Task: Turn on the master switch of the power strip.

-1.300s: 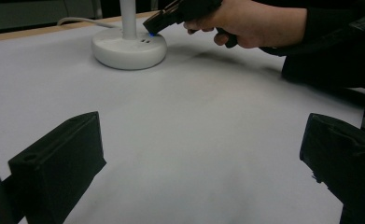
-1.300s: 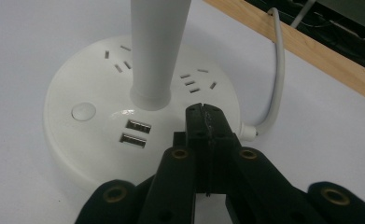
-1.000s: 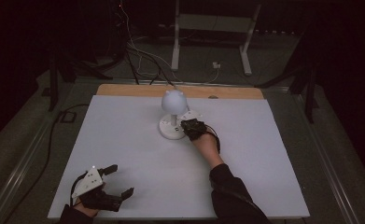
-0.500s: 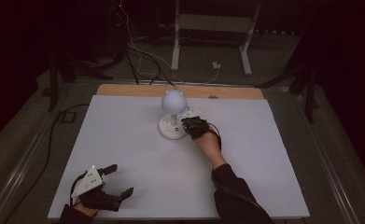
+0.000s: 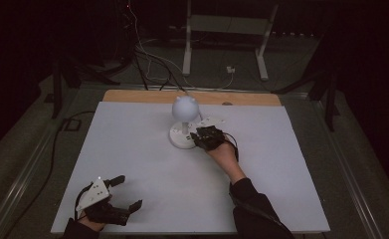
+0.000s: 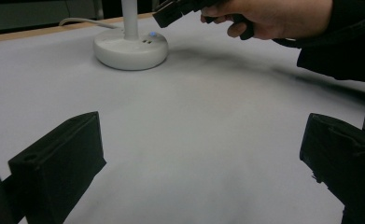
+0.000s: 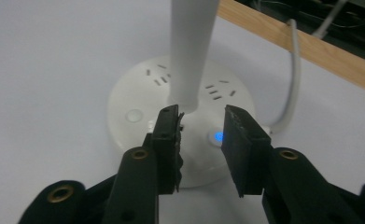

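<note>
Standing on the far middle of the white tabletop (image 5: 132, 149) is a white lamp (image 5: 184, 108) with a globe-shaped head, a slim upright stem (image 7: 189, 51) and a round flat base (image 7: 138, 98). The base is showing small slots on its top face, a round button (image 7: 134, 115) and a glowing blue light (image 7: 216, 136); a white cable (image 7: 296, 70) is running from its rear toward the wooden strip (image 5: 132, 96) along the tabletop's far edge.

Right gripper (image 5: 205, 138): hovering over the near rim of the lamp base, held by the person's right hand (image 5: 225, 155), dark sleeve (image 5: 256, 211) trailing toward the near edge. In the right gripper view its jaws are standing a narrow gap apart with nothing between them, the stem's foot just beyond the gap and the blue light just beside the right-hand jaw. Whether either jaw is touching the base cannot be told.

Left gripper (image 5: 124, 192): sitting low at the near left corner of the tabletop, well apart from the lamp, grey plate on top. Its jaws are spread wide and empty, with bare white surface between them in the left gripper view, which is also showing the lamp base (image 6: 130, 48) and the right hand (image 6: 273, 16) farther off.

Floor beyond the tabletop: dark, carrying loose cables and a white metal stand (image 5: 222, 25).
</note>
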Available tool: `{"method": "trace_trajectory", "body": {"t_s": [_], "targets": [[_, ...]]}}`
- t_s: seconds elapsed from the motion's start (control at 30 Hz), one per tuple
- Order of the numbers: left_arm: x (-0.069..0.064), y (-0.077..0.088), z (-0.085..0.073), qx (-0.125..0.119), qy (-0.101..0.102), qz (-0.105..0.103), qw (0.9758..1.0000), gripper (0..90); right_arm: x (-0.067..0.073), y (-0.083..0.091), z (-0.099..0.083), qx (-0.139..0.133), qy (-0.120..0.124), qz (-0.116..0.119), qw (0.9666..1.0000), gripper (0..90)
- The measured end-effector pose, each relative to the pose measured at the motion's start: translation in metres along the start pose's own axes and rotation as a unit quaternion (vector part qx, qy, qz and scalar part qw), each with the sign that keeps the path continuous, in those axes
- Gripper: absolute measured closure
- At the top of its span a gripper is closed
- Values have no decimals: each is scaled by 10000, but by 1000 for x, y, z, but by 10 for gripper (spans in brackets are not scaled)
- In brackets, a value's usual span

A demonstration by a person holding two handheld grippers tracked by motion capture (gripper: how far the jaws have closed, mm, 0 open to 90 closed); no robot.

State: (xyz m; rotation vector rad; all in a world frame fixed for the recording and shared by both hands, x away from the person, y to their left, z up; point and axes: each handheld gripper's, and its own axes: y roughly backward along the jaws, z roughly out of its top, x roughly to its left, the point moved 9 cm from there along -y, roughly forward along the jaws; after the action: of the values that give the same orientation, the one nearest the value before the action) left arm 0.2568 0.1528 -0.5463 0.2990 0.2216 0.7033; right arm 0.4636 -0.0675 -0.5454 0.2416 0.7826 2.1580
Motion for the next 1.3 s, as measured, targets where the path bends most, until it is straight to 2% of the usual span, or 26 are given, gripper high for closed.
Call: {"method": "trace_trajectory", "body": {"t_s": [0.13, 0.17, 0.3, 0.47, 0.6, 0.63, 0.67, 0.73, 0.77, 0.83, 0.93, 1.13, 1.3], "targets": [[0, 0, 0, 11, -8, 7, 10000, 2, 3, 3, -1, -19, 3, 131, 9999, 589], [0, 0, 0, 10, -4, 5, 10000, 2, 4, 5, -1, -6, -14, 210, 9998, 515], [0, 0, 0, 14, -6, 9, 10000, 2, 6, 8, -3, 103, -53, 318, 9994, 371], [0, -1, -1, 31, -16, 12, 10000, 2, 9, 10, -6, 227, 44, 391, 9990, 307], [0, -1, -1, 34, -24, 15, 10000, 2, 10, 12, -8, 272, -14, 458, 9986, 192], [0, -1, -1, 36, -29, 17, 10000, 2, 11, 13, -10, 336, -9, 571, 9978, 104], [0, -1, -1, 37, -31, 19, 10000, 2, 11, 13, -10, 336, -9, 571, 9978, 104], [0, -1, -1, 36, -25, 21, 10000, 2, 12, 14, -12, 382, -12, 655, 9971, 47], [0, -1, -1, 36, -25, 23, 10000, 2, 15, 17, -14, 367, -4, 840, 9958, 26], [0, -1, -1, 51, -26, 24, 10000, 2, 16, 19, -15, 370, 32, 882, 9954, 19], [0, -1, -1, 48, -25, 24, 10000, 2, 19, 25, -16, 337, -2, 1115, 9932, 0], [-1, -1, -2, 68, -32, 20, 10000, 2, 13, 36, -22, 445, 78, 1101, 9929, 0], [-1, -1, -1, 54, -46, 17, 10000, 2, 7, 48, -27, 404, 59, 1157, 9924, 0]]}}
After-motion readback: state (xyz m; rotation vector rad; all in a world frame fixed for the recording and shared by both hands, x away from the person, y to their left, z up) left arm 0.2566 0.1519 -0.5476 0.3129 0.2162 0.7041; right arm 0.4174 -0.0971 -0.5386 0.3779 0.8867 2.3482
